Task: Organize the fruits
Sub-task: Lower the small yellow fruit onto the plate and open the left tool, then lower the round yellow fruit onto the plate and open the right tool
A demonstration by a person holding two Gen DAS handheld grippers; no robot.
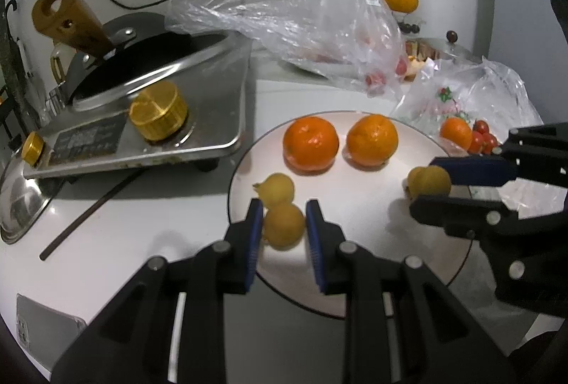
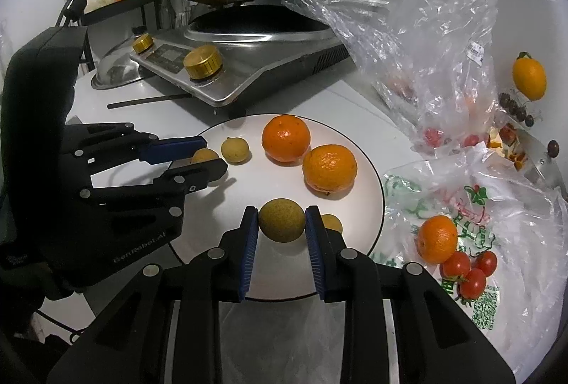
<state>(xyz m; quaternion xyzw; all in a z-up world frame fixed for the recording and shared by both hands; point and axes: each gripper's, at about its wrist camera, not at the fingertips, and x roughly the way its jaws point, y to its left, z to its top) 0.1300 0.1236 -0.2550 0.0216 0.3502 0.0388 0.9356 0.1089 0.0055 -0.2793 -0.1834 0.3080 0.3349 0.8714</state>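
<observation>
A white plate (image 1: 355, 203) (image 2: 269, 187) holds two oranges (image 1: 310, 142) (image 1: 371, 140) at its far side. My left gripper (image 1: 284, 206) (image 2: 213, 155) is shut on a small yellow-brown fruit (image 1: 284, 228) just above the plate's near left part. Another small yellow fruit (image 1: 275, 187) (image 2: 234, 149) lies right beside it. My right gripper (image 2: 281, 212) (image 1: 424, 185) is shut on a similar small round fruit (image 2: 281, 220) (image 1: 427, 180) over the plate's right side. One more small fruit (image 2: 332, 223) lies half hidden behind its right finger.
A steel stove (image 1: 213, 100) with a wok (image 1: 142, 57) stands left of the plate, with a chopstick (image 1: 92, 210) and a steel lid (image 1: 21, 199) in front of it. Crumpled plastic bags (image 2: 443, 47) lie at the right, with an orange (image 2: 436, 238) and cherry tomatoes (image 2: 468, 272) on one.
</observation>
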